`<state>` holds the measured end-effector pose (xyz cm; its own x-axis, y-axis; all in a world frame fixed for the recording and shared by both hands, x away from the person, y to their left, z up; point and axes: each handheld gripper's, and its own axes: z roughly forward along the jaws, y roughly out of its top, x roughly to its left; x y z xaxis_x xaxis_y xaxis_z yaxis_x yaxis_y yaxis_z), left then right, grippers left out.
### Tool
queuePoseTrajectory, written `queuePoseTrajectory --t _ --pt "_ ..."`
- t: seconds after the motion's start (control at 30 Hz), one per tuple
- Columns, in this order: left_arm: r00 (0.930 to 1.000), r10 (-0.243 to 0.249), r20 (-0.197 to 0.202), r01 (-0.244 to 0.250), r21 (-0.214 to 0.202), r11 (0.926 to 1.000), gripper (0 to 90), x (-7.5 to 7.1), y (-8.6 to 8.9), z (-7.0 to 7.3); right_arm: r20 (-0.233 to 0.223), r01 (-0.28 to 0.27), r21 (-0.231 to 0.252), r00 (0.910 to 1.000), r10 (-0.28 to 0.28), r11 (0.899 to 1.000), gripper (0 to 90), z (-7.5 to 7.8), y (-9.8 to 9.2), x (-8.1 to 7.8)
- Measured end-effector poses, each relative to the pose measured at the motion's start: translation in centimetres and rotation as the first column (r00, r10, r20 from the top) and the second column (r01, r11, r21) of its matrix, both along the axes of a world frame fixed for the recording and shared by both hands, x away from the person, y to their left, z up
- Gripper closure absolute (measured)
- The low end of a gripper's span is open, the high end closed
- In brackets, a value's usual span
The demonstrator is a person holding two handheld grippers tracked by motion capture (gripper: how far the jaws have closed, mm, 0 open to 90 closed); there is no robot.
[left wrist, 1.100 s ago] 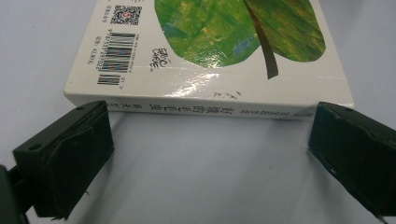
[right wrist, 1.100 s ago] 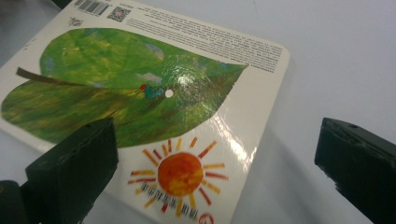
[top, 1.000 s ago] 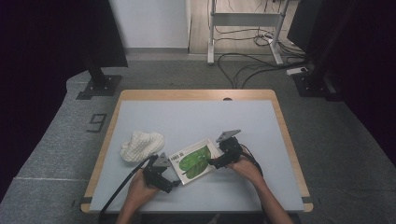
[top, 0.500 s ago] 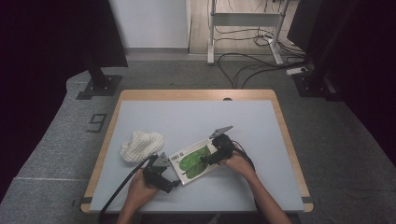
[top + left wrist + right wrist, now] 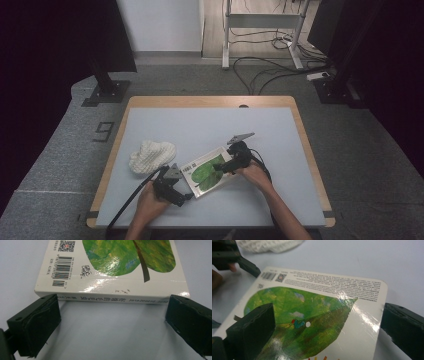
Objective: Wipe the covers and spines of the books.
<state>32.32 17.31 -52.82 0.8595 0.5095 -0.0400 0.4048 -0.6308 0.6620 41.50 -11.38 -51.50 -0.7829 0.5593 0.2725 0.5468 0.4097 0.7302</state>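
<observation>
One book [image 5: 206,171] flat, long axis diagonal, spine facing left tool [image 5: 186,196].

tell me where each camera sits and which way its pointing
High view: fixed above the person's side, facing forward and down on the table; both forearms, left gripper and right gripper show.
Left gripper view: rides the left gripper, looking between its open jaws at the book spine.
Right gripper view: rides the right gripper, looking over the cover toward the white cloth.
All three share the book.
</observation>
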Motion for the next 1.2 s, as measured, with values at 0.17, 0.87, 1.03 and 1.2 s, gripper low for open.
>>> queuePoseTrajectory --t 0.17,0.87,1.03,1.2 --pt "1.0 0.0 0.0 0.0 0.0 1.0 0.0 0.0 0.0 0.0 0.014 -0.007 0.016 0.9999 0.006 1.0 0.8 0.8 -0.3 -0.3" --pt "1.0 0.0 -0.001 0.0 -0.001 1.0 0.0 0.0 0.0 0.0 -0.027 -0.046 0.101 0.9984 0.049 0.994 12.1 1.4 -1.0 -2.2" --pt "1.0 -0.001 -0.001 0.001 0.0 1.0 0.0 0.0 0.0 0.0 0.025 -0.046 0.015 0.9987 0.045 0.999 11.9 1.4 -0.7 -2.4" --pt "1.0 0.0 0.0 0.0 0.0 1.0 0.0 0.0 0.0 0.0 0.027 -0.081 -0.004 0.9963 0.081 0.997 13.3 1.7 -1.5 -1.7"
